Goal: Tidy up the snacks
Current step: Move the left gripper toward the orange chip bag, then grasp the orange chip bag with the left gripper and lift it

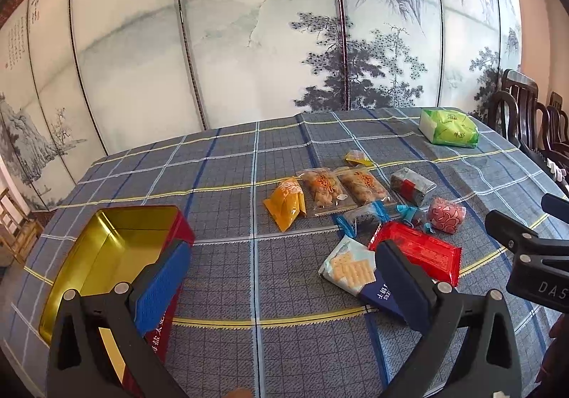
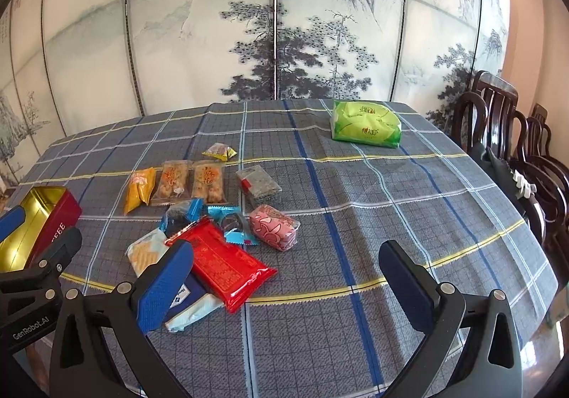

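— Where is your red tin (image 1: 117, 256), and how does it lie?

— It stands at the left of the worktop (image 1: 277, 344), open, gold inside, its long axis running away from you. The red packet (image 2: 224, 266) lies slanted over the cracker pack (image 2: 149, 252); the other snacks lie just behind them.

— And your tools?

— Your left hand-held gripper (image 1: 281, 273) is spread wide and holds nothing. Your right hand-held gripper (image 2: 284, 277) is the same, above the cloth.

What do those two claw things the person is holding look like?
Both match: the left gripper and right gripper have black plastic frames with silver rivets and two blue textured pads. White lettering shows on their bodies: "GenRobot.AI" on the left, "DAS" on the right.
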The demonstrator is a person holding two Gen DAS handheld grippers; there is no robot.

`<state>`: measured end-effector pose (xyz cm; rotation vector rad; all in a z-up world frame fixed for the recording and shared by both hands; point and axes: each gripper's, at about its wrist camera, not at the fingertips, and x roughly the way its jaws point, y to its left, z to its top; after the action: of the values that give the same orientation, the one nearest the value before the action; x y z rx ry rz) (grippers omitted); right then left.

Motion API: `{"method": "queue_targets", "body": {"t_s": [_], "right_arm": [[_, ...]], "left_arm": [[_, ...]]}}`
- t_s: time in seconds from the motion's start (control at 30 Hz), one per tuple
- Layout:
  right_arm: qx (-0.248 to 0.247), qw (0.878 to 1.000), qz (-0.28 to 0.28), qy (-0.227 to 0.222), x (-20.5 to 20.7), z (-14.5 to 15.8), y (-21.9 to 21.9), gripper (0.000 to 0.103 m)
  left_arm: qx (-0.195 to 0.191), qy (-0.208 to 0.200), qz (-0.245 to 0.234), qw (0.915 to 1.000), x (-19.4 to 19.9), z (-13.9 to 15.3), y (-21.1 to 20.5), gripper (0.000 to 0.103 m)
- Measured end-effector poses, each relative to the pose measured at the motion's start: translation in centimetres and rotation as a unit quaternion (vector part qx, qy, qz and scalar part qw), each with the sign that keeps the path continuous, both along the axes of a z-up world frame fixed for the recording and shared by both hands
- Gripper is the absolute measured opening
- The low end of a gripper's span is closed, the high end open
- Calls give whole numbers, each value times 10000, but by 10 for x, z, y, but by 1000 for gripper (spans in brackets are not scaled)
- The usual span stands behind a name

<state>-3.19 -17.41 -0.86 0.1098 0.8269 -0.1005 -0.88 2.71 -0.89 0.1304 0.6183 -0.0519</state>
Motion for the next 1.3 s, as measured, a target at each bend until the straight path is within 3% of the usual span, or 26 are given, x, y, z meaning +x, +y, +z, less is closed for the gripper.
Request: {"method": "queue_targets", "body": {"t_s": [0.4,0.77,0.97,1.3], "right_arm": [[-196,9998,9,-91,-1,1,2,103],[-44,9995,-64,-303,-8,5,-17,103],[127,9997,25,-219,-10,-5,-20,103],[341,9993,76,-142,-9,-17,-28,103]], "left_arm": [[-17,160,-255,9995,-10,-11,3,103],[-402,350,-237,9983,-5,-29,5,103],[-495,670,-219,9963,21,-37,9,103],[-452,613,125,9970,103,-26,14,102]]}}
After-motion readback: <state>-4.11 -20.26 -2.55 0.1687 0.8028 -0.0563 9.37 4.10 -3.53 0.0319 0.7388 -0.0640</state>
